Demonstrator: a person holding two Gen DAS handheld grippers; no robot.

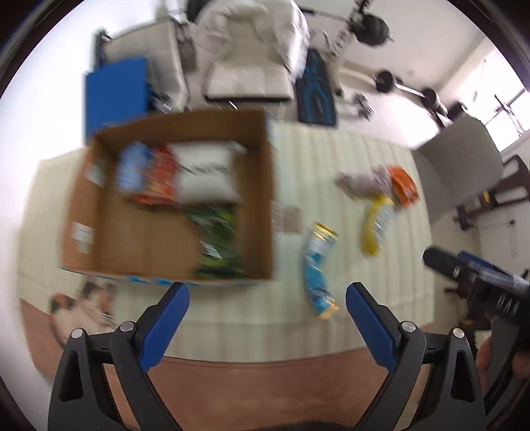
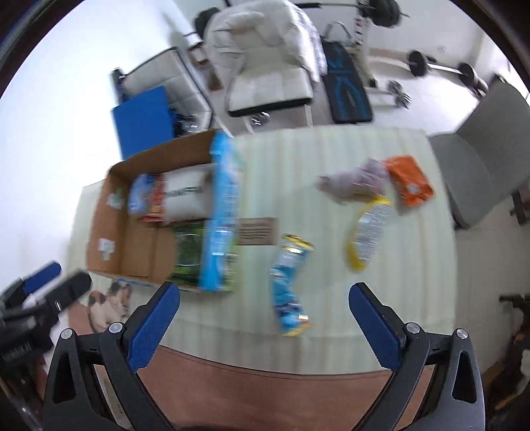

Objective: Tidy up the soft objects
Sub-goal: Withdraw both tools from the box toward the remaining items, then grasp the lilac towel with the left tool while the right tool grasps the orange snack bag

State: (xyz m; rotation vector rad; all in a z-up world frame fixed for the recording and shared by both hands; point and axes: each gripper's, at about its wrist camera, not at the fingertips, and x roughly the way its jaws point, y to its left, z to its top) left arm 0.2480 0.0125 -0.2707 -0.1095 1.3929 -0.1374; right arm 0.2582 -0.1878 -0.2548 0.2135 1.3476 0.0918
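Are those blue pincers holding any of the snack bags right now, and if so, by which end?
Nothing is held. The left gripper and the right gripper both stand wide open above the table, with the blue snack bag lying loose on it.

Left claw [image 1: 266, 298] spread wide, holding nothing; right claw [image 2: 265, 298] likewise, both raised, side by side.

Looks like a room at home doubling as a gym: a black barbell on a rack [image 2: 381, 8], a long barbell lying on the pale floor [image 2: 440, 68], small chrome dumbbells [image 2: 399, 94] and a black-and-blue padded workout bench [image 2: 346, 86], behind a pale striped tablecloth-covered table [image 2: 331, 155] with a grey upholstered chair [image 2: 480, 146].
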